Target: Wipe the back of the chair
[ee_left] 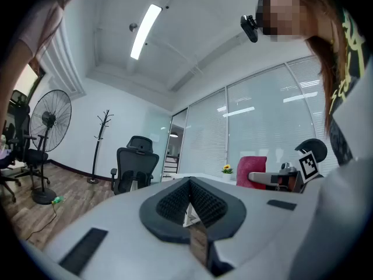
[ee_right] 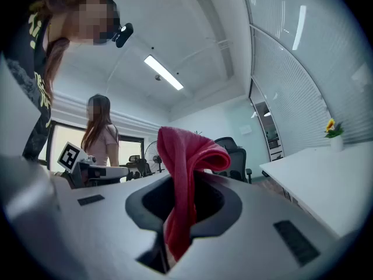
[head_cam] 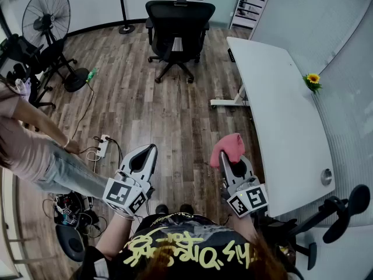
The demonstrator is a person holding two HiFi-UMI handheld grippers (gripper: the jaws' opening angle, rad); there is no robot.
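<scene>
1. Left gripper [ee_left: 187,182]: jaws pressed together, nothing between them (its own view shows the ribbed pads meeting along one line). In the head view it sits low and left of centre, tips pointing up the room.
2. Right gripper [ee_right: 183,182]: jaws clamped on a red cloth [ee_right: 185,156]. The cloth stands up out of the jaws, folds over at the top and hangs down into the slot between them. In the head view it is a pink-red bundle at the gripper's tip, just beside the near edge of the desk.
3. Chair [head_cam: 178,22]: black office chair with headrest and armrests, on a wheeled star base. It stands at the far end of the wood floor [head_cam: 145,98], well apart from both grippers and facing them, so its back is turned away from the person. The cloth is nowhere near it.
4. Desk [head_cam: 280,115]: long and white, along the right side by the glass wall. A small sunflower [head_cam: 313,79] stands near its far edge.
5. Fan [head_cam: 45,16]: black pedestal fan, far left corner.
6. Coat stand [ee_left: 100,144]: thin and dark, against the far wall, left of the chair.
7. Second person [head_cam: 35,150]: at the left edge, bending toward a power strip [head_cam: 104,146] and its cables on the floor.
</scene>
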